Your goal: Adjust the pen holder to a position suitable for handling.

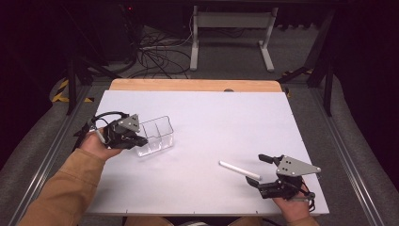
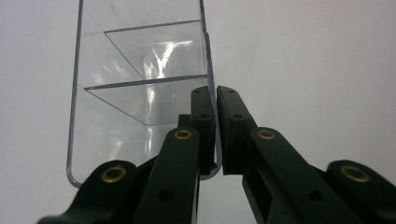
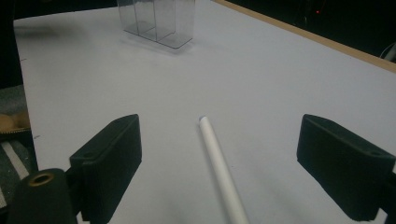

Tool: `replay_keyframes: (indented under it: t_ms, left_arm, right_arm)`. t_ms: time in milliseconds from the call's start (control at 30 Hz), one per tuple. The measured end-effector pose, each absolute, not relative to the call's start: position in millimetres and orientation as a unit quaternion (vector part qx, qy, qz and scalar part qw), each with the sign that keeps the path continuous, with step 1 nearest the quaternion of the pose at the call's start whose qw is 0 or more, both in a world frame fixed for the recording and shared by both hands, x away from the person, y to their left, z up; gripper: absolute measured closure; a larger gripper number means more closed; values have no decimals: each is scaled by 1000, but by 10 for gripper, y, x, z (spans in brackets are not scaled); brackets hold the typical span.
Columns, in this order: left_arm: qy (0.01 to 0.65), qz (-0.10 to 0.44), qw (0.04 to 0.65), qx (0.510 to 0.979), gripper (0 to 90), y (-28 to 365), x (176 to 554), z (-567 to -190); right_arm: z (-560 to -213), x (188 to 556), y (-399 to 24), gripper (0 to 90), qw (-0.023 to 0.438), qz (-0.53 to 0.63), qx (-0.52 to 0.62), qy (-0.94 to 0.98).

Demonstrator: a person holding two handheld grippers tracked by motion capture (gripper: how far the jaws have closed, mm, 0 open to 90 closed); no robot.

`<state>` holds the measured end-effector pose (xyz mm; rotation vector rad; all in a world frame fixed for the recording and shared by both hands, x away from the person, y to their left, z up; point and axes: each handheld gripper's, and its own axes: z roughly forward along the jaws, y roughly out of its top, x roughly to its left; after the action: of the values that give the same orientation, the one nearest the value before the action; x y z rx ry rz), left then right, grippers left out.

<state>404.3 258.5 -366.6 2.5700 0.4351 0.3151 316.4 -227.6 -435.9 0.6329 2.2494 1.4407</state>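
Observation:
A clear plastic box (image 1: pixel 156 135) with dividers stands on the left half of the white table top (image 1: pixel 211 113). My left gripper (image 1: pixel 141 140) is shut on its near side wall. In the left gripper view the two pads (image 2: pixel 215 93) pinch that thin wall, and the box's compartments (image 2: pixel 140 93) hold nothing. A white stick (image 1: pixel 239 170) lies flat at the front right. My right gripper (image 1: pixel 256 169) is open, with one jaw on either side of the stick's near end. Seen from the right gripper (image 3: pixel 219 128), the stick (image 3: pixel 219 172) runs between the jaws untouched, and the box (image 3: pixel 156 21) stands far off.
A wooden strip (image 1: pixel 195 85) borders the table's far edge. Metal rails run along both sides of the table. Behind it on the floor are a white desk frame (image 1: pixel 230 28) and loose cables (image 1: pixel 155 56). The person's tan sleeve (image 1: pixel 66 188) comes in at bottom left.

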Motion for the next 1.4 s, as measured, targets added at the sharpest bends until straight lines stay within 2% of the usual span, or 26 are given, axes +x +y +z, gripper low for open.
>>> replay_keyframes:
  t_ms: [433, 867, 1400]
  left_arm:
    - [95, 115, 260, 954, 862, 2145, 4090, -3564]
    - [22, 92, 257, 962, 860, 1653, 4183, -3708]
    - [-11, 87, 266, 960, 842, 1521, 4262, -3789]
  right_arm:
    - [-4363, 3117, -2309, 143, 199, 516, 230, 801]
    - [-4373, 3051, -2382, 143, 203, 515, 237, 799]
    - [-4386, 2969, -2453, 142, 209, 512, 250, 795]
